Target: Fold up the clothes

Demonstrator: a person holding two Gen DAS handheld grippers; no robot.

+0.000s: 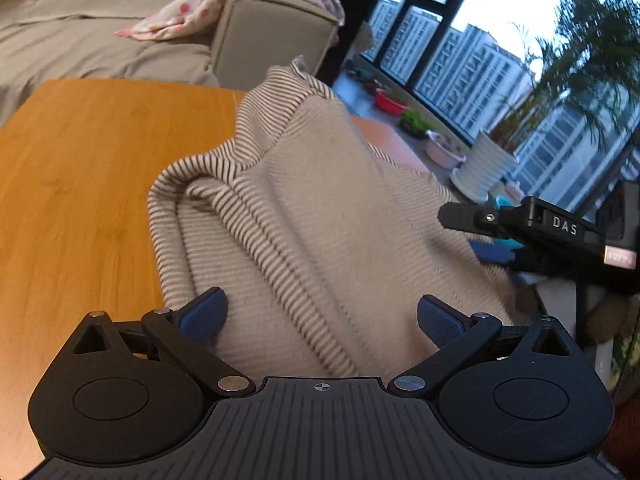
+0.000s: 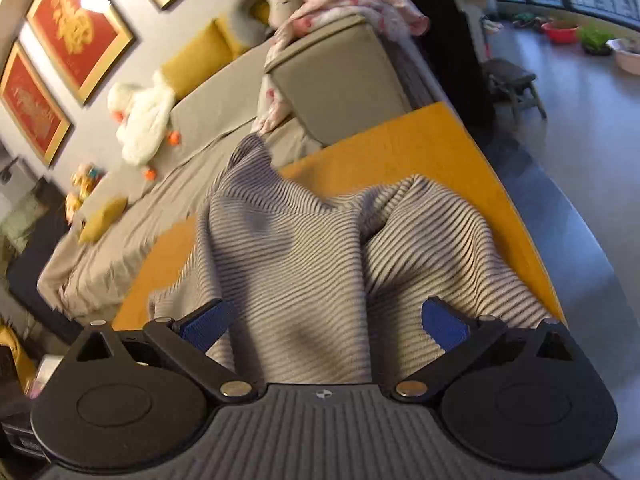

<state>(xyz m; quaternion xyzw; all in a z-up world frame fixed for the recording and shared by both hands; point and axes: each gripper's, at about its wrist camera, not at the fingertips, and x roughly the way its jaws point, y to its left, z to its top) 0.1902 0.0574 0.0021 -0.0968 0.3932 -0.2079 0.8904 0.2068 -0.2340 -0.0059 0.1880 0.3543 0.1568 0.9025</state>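
A beige garment with thin dark stripes lies bunched on the orange wooden table. My left gripper is open, its blue pads wide apart with the cloth lying between them. The right gripper shows in the left wrist view as a black tool at the garment's right side. In the right wrist view the same striped garment runs from the table up between the blue pads of my right gripper, which is also open.
A grey sofa with a pink spotted blanket, yellow cushions and a white plush duck stands behind the table. Windows, a white plant pot and bowls on the floor are to the right. A wooden stool stands on the floor.
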